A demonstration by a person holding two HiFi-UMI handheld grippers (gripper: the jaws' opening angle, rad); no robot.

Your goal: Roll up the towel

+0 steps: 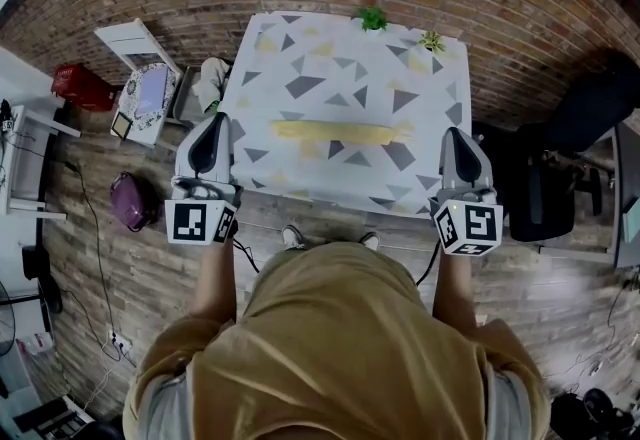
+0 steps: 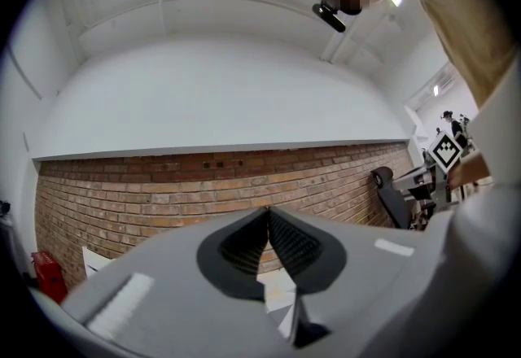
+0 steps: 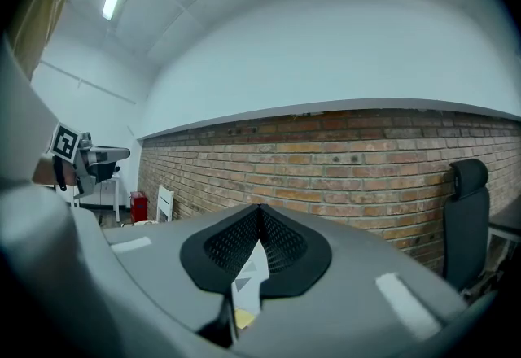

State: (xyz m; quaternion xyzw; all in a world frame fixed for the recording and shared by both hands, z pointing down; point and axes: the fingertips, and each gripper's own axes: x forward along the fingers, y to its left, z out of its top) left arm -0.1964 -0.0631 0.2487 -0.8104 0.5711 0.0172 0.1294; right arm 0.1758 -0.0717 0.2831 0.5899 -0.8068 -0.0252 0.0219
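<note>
Tan shirt [image 1: 340, 348] on me fills lower head view. Grey left gripper [image 1: 211, 128] and grey right gripper [image 1: 456, 140] sit at near corners of counter [image 1: 300, 58] with white, triangle-patterned cloth. Both pairs of jaws pressed together, nothing between. Long narrow yellow towel [image 1: 340, 132] lies crosswise mid-counter, apart from both grippers.

Light grey moulded-plastic left gripper [image 1: 212, 120] and right gripper [image 1: 455, 135]; black ribbed rubber pads [image 2: 289, 244] line each claw. Behind each claw: white cube with black square markers [image 1: 200, 222]. Wearer: mustard-yellow fabric top [image 1: 340, 348], grey sleeves [image 1: 150, 413], white shoes [image 1: 292, 237].
</note>
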